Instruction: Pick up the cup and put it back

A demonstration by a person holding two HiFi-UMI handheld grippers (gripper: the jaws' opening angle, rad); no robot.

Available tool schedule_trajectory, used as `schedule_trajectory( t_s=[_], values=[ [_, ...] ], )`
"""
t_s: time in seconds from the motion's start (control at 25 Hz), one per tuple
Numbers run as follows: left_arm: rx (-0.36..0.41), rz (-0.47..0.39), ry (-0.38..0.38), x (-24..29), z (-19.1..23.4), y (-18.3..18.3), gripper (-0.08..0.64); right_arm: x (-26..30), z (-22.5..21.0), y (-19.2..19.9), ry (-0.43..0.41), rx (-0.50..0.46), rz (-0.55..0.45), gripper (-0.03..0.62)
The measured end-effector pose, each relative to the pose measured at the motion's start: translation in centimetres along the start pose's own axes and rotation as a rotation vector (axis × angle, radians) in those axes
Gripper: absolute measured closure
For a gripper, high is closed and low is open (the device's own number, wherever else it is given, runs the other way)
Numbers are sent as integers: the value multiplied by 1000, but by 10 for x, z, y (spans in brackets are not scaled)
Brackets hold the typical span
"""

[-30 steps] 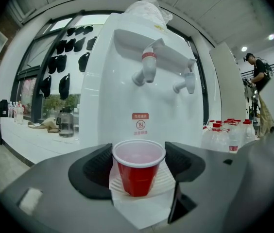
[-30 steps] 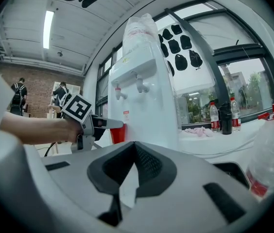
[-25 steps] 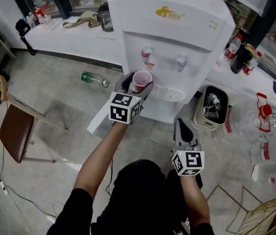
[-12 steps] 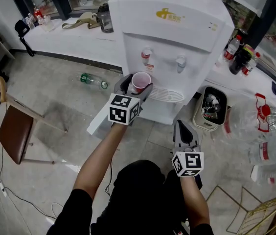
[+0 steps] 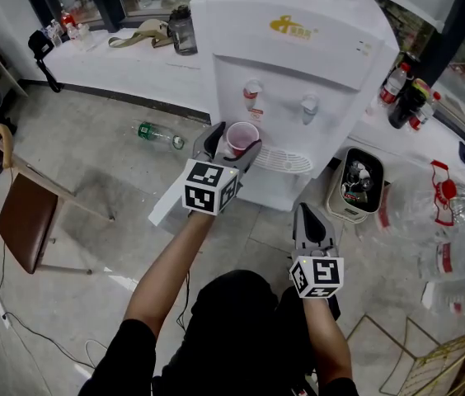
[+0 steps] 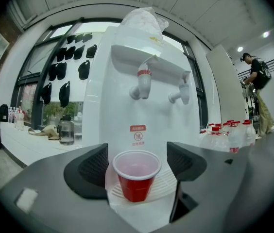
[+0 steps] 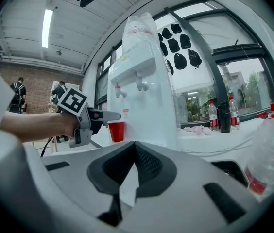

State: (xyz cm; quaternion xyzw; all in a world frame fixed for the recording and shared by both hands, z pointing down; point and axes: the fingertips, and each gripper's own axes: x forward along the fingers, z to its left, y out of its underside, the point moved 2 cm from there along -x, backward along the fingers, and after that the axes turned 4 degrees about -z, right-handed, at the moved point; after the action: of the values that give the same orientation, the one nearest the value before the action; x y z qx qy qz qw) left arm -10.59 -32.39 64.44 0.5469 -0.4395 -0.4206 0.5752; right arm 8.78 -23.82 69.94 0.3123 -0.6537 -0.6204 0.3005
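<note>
Now the cup point(image 6: 136, 176) stands upright on the drip tray point(image 6: 168, 191) of the dispenser point(image 5: 298, 64), under the red tap point(image 6: 143, 81). We cannot tell whether it holds any water. It sits between the jaws of the left gripper point(image 5: 232, 143), which have just been opening. The left gripper view shows them spread wide, with a gap between each pad and the cup wall, so nothing pinches the cup and the tray alone bears it.

The right gripper point(image 5: 307, 213) hangs low and well apart from the dispenser. Its jaws are pressed together on nothing, and we judge it has no part in this step.

As we read it, the task is close to done: the cup is back on the tray and the grip has been let go. What is left is to draw the left gripper straight back off the cup. The open jaws flank it closely, so a sideways drift could nudge a light cup over or push it off the tray.
</note>
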Motion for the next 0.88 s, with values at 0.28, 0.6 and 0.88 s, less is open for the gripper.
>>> schedule_trajectory(
  t_s=[0.28,0.6,0.88],
  values=[
    [42,-85,0,-32,-9,-31,201,0,2,-7,-4,3,-10,598],
    [67,-156,17,-79,-17,-41,425,15,6,-16,-18,7,-20,598],
    [-26,-108,30,-86,-12,-21,552,38,2,-26,-12,33,23,598]
  ],
)
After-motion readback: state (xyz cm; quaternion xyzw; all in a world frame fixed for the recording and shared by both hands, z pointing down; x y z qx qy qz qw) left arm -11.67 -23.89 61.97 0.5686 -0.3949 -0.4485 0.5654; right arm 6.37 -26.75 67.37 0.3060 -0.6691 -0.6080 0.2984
